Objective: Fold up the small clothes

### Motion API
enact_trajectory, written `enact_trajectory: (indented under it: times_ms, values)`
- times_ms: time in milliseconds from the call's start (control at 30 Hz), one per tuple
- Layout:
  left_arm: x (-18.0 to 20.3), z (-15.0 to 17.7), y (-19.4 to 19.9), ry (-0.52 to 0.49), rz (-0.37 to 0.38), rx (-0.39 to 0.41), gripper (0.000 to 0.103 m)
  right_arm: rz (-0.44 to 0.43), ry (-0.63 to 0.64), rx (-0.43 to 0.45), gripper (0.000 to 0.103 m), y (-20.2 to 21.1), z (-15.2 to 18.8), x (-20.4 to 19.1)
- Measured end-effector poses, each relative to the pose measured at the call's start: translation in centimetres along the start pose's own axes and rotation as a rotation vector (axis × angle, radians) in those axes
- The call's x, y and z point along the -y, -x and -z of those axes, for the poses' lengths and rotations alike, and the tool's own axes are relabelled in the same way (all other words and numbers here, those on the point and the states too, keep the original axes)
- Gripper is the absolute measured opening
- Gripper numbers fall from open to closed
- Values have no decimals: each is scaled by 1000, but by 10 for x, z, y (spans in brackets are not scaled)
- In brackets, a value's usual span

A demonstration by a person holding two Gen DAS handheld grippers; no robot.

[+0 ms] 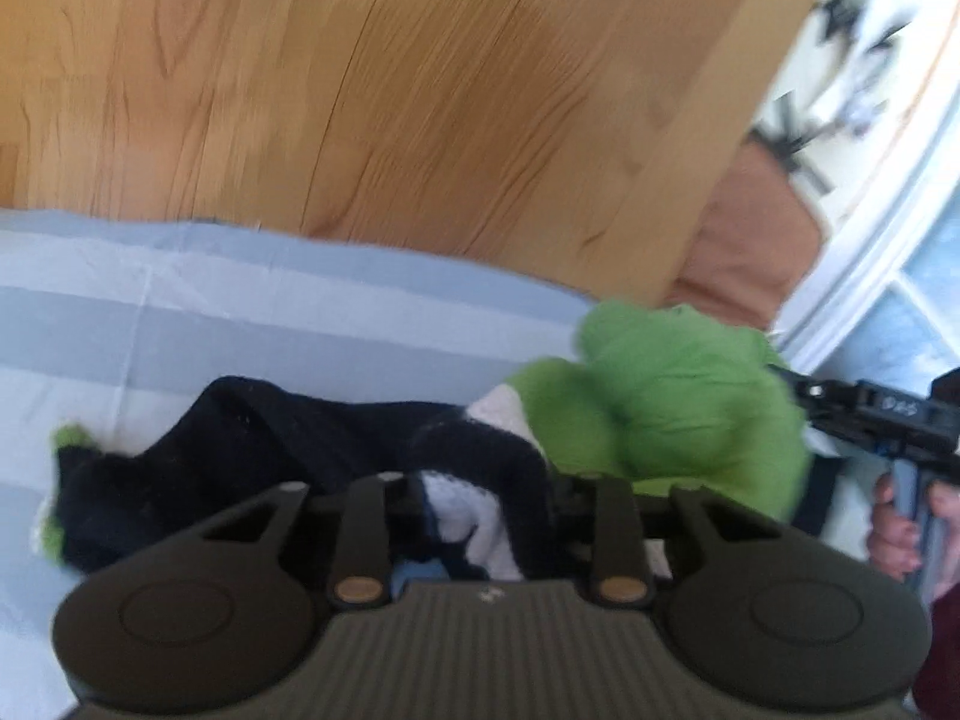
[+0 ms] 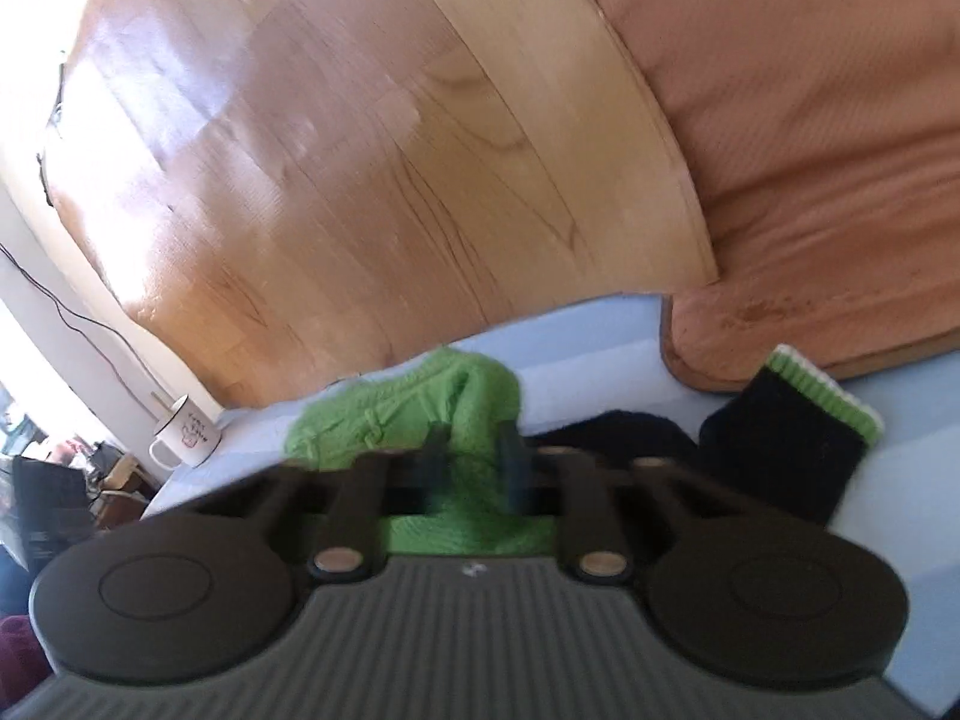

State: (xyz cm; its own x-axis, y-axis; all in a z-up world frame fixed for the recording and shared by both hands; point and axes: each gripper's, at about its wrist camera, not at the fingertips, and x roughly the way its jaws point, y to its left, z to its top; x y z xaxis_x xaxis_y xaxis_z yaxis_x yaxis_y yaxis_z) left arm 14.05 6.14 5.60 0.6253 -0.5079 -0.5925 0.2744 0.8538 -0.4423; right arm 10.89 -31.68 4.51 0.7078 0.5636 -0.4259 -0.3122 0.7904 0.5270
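Observation:
A small knitted garment, black with white panels and bright green parts, lies crumpled on a light blue striped cloth. My left gripper is right over its black and white middle, with fabric between the fingers; the fingertips are hidden. My right gripper sits on the green knitted part, fingers close together with green fabric between them. A black sleeve with a green and white cuff lies to its right. The right gripper also shows in the left wrist view.
A wooden tabletop lies beyond the blue cloth. A white enamel mug stands at the left. An orange-brown cushion lies at the right, past the table's edge. A window frame is at the far right.

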Motion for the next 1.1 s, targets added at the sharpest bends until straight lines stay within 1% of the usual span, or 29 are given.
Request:
enact_trajectory:
  times_ms: [67, 100, 133, 200, 267, 300, 333, 367, 400, 433, 467, 500, 533, 567, 600, 633, 667, 700, 733, 767, 833, 867, 900, 933, 967, 1000, 1033, 1067, 1100]
  values:
    - [8, 14, 44, -22, 76, 56, 24, -89, 14, 57, 18, 35, 3, -11]
    - [10, 25, 66, -51, 92, 81, 24, -133, 31, 76, 18, 55, 6, -19]
    - [14, 36, 85, -76, 102, 104, 24, -158, 46, 81, 18, 70, 8, -25]
    - [14, 65, 122, -104, 130, 136, 24, -188, 82, 77, 18, 104, 22, -38]
    - [11, 94, 152, -120, 145, 147, 26, -184, 74, 44, 18, 129, 39, -40]
    - [11, 105, 162, -134, 146, 136, 32, -176, 66, 21, 18, 137, 53, -40]
    - [11, 116, 170, -153, 142, 119, 41, -151, 56, -1, 18, 141, 63, -38]
    - [13, 122, 176, -166, 132, 117, 46, -117, 41, -24, 20, 142, 76, -36]
    - [11, 130, 186, -179, 138, 132, 54, -85, 22, -46, 21, 141, 85, -34]
    - [9, 131, 196, -183, 150, 155, 63, -52, 6, -67, 21, 139, 95, -31]
    - [8, 127, 201, -177, 151, 181, 68, -14, -6, -77, 22, 137, 101, -28]
    - [7, 120, 204, -164, 147, 207, 80, 26, -2, -69, 24, 136, 106, -27]
    - [6, 113, 204, -152, 151, 227, 86, 45, 9, -56, 28, 141, 109, -29]
    - [6, 107, 201, -149, 158, 234, 88, 64, 24, -33, 39, 143, 108, -32]
    - [8, 102, 195, -158, 167, 232, 88, 76, 47, -9, 47, 148, 108, -36]
    - [12, 95, 184, -171, 165, 220, 89, 86, 79, 15, 67, 150, 106, -40]
    - [17, 90, 172, -188, 162, 204, 90, 89, 124, 42, 83, 153, 108, -42]
    - [21, 87, 160, -210, 162, 185, 92, 85, 180, 64, 89, 155, 106, -49]
    - [27, 85, 146, -239, 162, 163, 96, 73, 233, 72, 90, 157, 110, -51]
    - [30, 86, 133, -275, 162, 140, 98, 63, 280, 66, 90, 155, 107, -56]
    - [37, 86, 106, -336, 153, 96, 99, 35, 329, 58, 91, 153, 106, -53]
    - [41, 86, 92, -356, 143, 62, 97, 14, 348, 52, 92, 149, 103, -54]
    - [43, 87, 82, -366, 136, 31, 86, -3, 363, 47, 93, 147, 104, -53]
    - [45, 87, 73, -371, 124, 0, 55, -18, 378, 36, 93, 142, 102, -54]
    - [45, 88, 67, -367, 106, -35, 35, -33, 394, 23, 93, 138, 101, -55]
    - [45, 89, 67, -354, 85, -51, 10, -40, 408, 13, 93, 134, 102, -58]
    - [43, 90, 72, -333, 83, -47, 10, -50, 425, -1, 93, 131, 101, -58]
    - [41, 93, 84, -321, 101, -21, 10, -47, 442, -22, 92, 125, 102, -58]
    - [40, 96, 97, -317, 114, 6, 10, -31, 455, -63, 90, 118, 103, -57]
